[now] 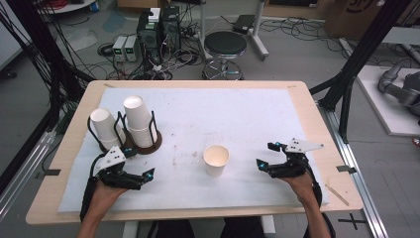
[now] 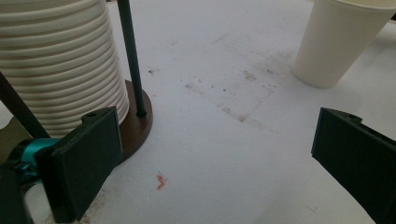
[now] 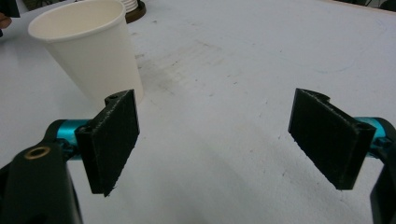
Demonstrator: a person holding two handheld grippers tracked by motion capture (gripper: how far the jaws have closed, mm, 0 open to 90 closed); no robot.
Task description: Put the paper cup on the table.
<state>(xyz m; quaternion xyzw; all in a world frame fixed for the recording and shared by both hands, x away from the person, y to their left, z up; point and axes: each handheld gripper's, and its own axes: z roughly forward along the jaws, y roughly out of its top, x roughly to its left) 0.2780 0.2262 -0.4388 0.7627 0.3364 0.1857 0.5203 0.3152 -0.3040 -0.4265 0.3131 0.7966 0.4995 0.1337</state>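
Single paper cup (image 1: 216, 159) upright, mouth up, near middle of counter (image 1: 74, 148), toward near edge, between both tongs. Likely light, thin-walled, easily crushed or tipped; best taken at mid-wall, gentle squeeze. Left tongs (image 1: 140, 177) wide open, empty, near front-left corner, just beside cup stacks in holder (image 1: 148, 146). Right tongs (image 1: 265, 157) wide open, empty, toward front-right, apart from cup. White, stained mat (image 1: 247, 119) on counter. Stool (image 1: 225, 47), cables, computers on floor beyond far edge.
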